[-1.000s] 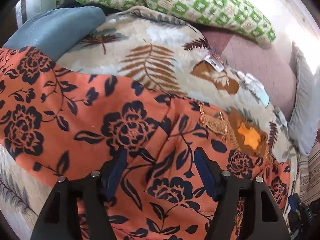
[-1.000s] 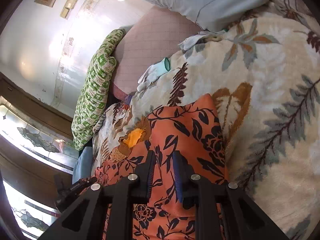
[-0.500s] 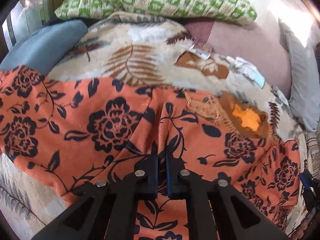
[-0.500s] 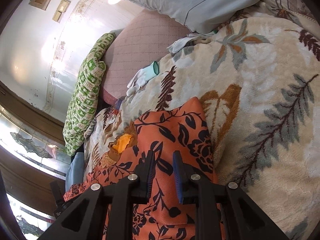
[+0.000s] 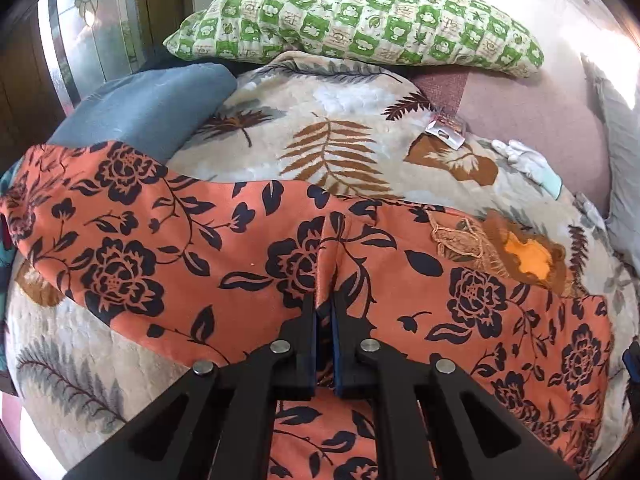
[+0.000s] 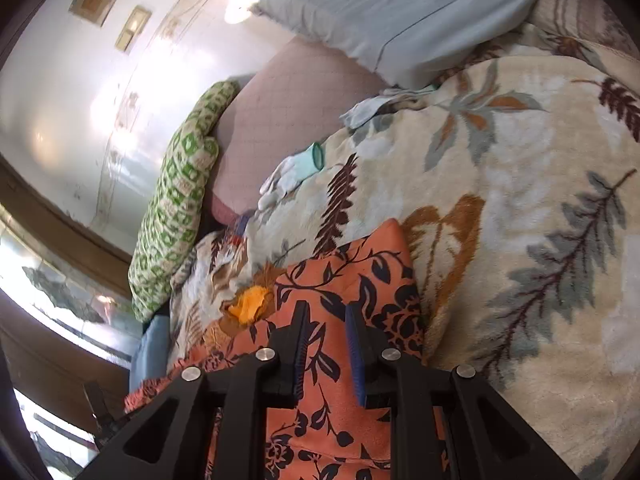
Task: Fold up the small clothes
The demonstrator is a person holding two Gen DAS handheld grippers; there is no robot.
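Thin, smooth orange cloth garment (image 5: 168, 264) with a matt black floral print lies on a plush, fuzzy leaf-patterned blanket (image 5: 328, 120). A quilted green-checked cotton pillow (image 5: 360, 20) lies behind. Each hand-held gripper (image 5: 325, 312) is matt black plastic with shiny metal pins.

Left tool (image 5: 324, 304) pinched tight on a fabric ridge, right tool (image 6: 326, 316) clamped on cloth too.

No text, number or brand can be read in either view. The green checked pillow (image 5: 360, 20) carries small printed marks in its pale squares, too blurred to make out. A small tag (image 5: 447, 133) lying on the leaf-print blanket (image 5: 320, 120) bears print too tiny to read.
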